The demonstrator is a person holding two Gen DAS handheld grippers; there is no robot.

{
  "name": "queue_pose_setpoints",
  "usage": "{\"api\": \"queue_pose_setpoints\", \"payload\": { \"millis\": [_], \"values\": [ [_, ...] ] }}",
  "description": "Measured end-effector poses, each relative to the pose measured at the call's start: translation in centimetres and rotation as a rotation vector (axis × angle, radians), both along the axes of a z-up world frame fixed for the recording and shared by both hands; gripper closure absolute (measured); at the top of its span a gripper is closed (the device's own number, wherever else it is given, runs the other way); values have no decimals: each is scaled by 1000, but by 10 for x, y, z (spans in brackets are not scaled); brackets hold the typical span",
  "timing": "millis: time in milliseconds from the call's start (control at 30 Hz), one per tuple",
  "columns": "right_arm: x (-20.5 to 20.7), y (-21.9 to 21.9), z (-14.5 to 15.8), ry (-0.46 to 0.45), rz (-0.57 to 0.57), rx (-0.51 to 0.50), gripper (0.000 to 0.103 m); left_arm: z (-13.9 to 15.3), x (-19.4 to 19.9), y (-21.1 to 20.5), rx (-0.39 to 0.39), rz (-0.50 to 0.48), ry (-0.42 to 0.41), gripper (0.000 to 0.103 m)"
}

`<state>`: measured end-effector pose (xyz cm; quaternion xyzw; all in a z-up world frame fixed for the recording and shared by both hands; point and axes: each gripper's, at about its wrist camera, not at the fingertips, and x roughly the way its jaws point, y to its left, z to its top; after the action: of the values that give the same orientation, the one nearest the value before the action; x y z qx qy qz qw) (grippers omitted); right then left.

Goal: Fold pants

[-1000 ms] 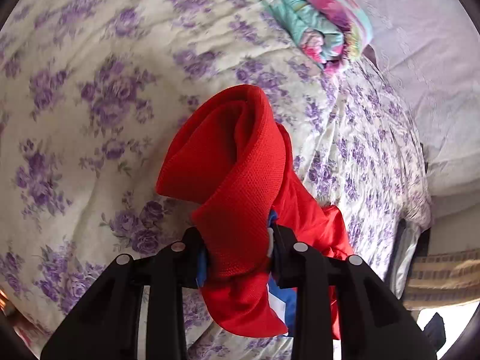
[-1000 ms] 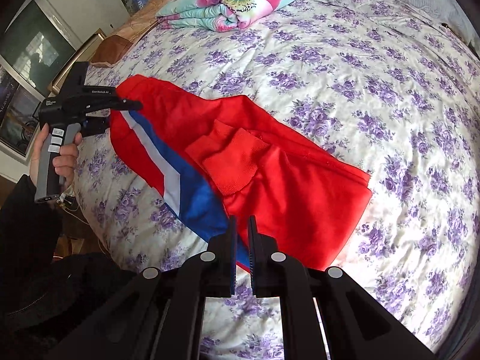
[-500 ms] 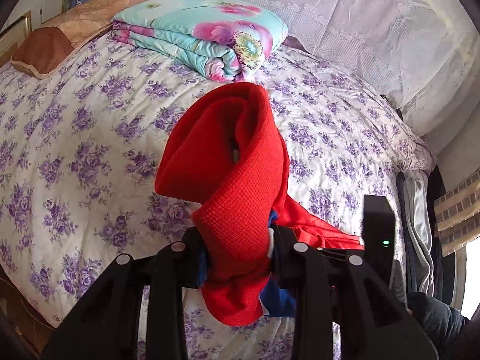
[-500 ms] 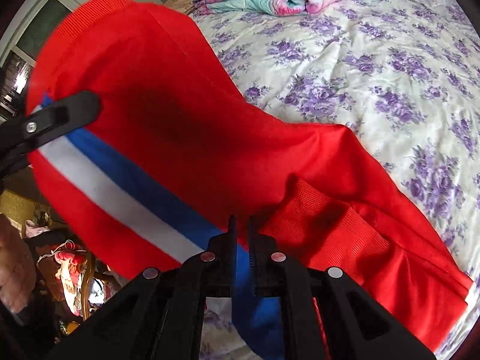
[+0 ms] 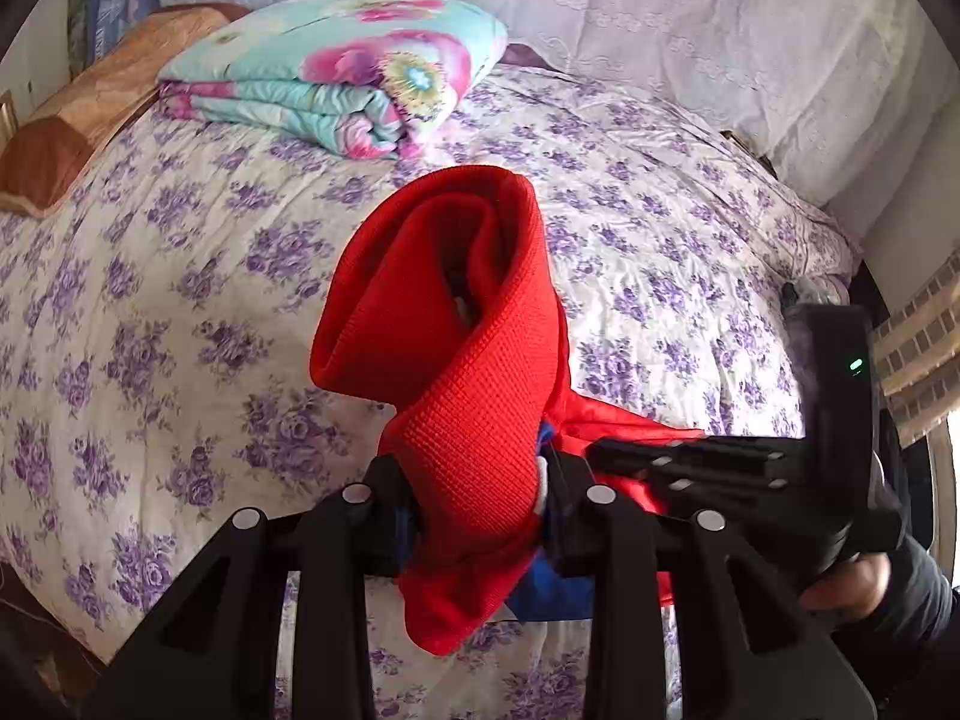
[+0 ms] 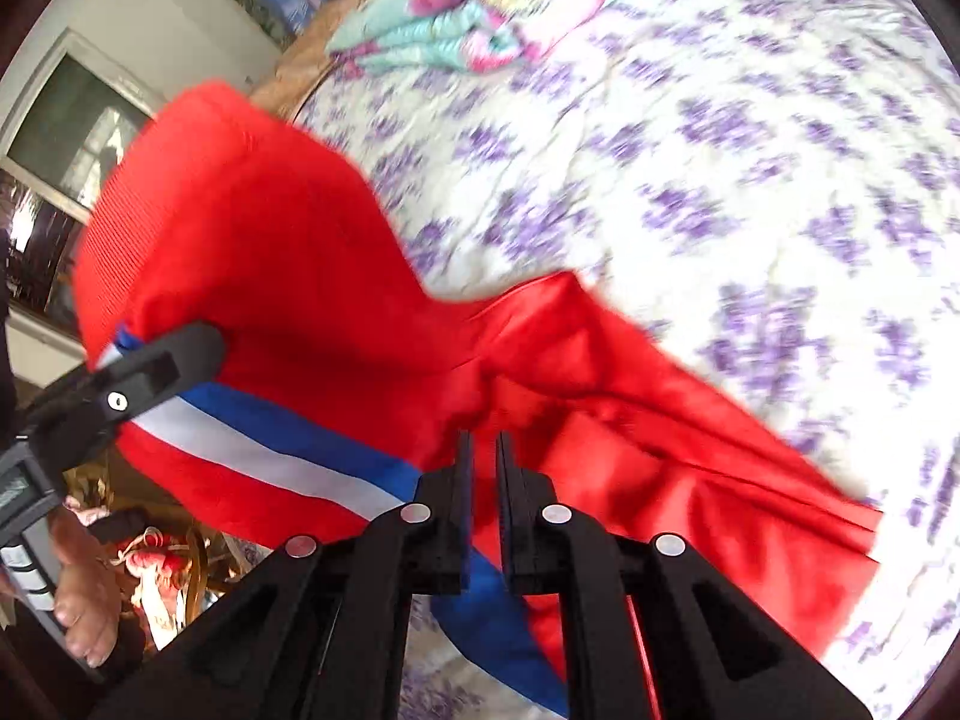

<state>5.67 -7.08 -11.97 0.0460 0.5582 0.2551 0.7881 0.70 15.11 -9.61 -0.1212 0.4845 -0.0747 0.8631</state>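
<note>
Nearest in the left wrist view, the left gripper (image 5: 480,498) is clamped on the ribbed waistband of the red pants (image 5: 456,324), which bunches up in a thick roll above the fingers, lifted off the bed (image 5: 180,312). In the right wrist view the right gripper (image 6: 483,480) has its fingers drawn nearly together with a thin slit between them; red cloth lies right at the tips, but I cannot tell whether any is pinched. The blue and white side stripe (image 6: 282,450) runs from the left gripper toward the right one, and the rest of the pants trails down onto the flowered bedspread near the bed's close edge. Farther off, a folded floral quilt (image 5: 336,78) sits by the head of the bed, next to a brown pillow (image 5: 78,120).

This looks like the lift-and-carry part of a fold: the waistband end is raised to be brought over the legs. The next move calls for laying it down flat and square, with the edges matched.
</note>
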Motion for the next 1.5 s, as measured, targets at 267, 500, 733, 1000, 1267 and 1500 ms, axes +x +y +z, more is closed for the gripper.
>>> {"api": "queue_pose_setpoints", "payload": {
  "millis": [267, 500, 733, 1000, 1267, 1500],
  "values": [
    [-49, -172, 19, -30, -401, -61, 94, -6, 0, -117, 42, -355, 10, 73],
    [-77, -207, -31, 55, -513, -20, 94, -118, 2, -227, 36, -648, 354, 37],
    [-84, -198, -20, 17, -489, -13, 94, -55, -24, -218, -30, -707, 156, 27],
    [-74, -125, 16, -41, -232, 49, 94, -35, 15, -126, -49, -403, 141, 55],
    [-77, -93, -37, 110, -155, -114, 98, -98, 51, -125, -33, -335, 274, 85],
    [-86, -119, -66, 210, -222, -126, 100, -120, 70, -116, -114, -334, 320, 86]
  ]
}}
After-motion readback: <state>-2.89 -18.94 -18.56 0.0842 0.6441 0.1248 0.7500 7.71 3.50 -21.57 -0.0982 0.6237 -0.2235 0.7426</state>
